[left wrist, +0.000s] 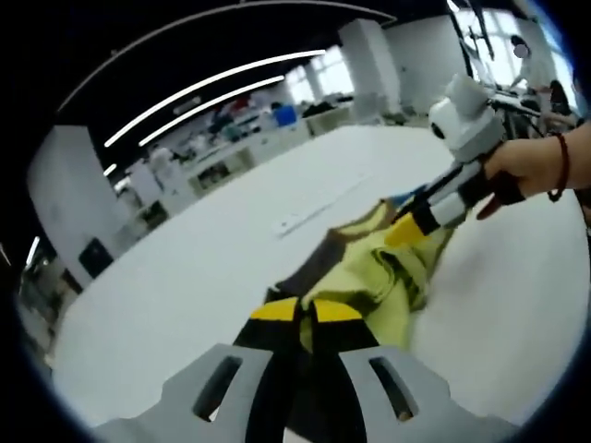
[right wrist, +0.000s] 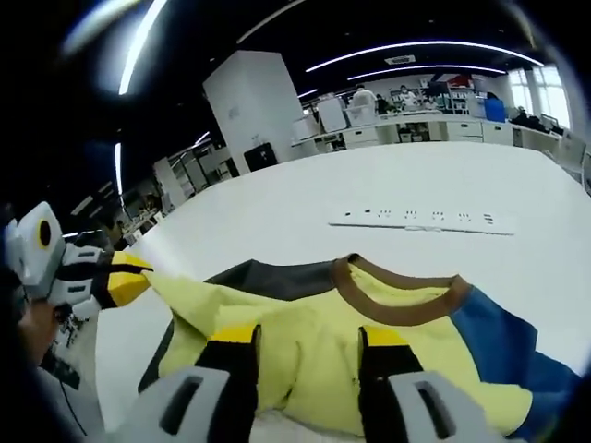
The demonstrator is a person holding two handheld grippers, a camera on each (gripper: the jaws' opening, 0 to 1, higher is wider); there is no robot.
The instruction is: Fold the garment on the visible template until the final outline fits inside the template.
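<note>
- The left tongs (left wrist: 305,311), black with yellow tips, sit nearly shut, pinching the near edge of a yellow-green cloth shirt (left wrist: 379,268) on the broad white desk (left wrist: 231,240).
- In the right gripper view, the right tongs (right wrist: 309,337) have their jaws spread apart over the same shirt, whose yellow cloth shows between them; I cannot tell whether they grip it.
- The shirt's brown collar (right wrist: 397,300) lies just beyond the right tongs, with a blue sleeve (right wrist: 499,351) to their right and a dark grey panel (right wrist: 277,277) to their left.
- A long white power strip (right wrist: 425,220) lies on the desk well beyond the shirt.
- A person's hand (left wrist: 540,166) holds the right tongs.
</note>
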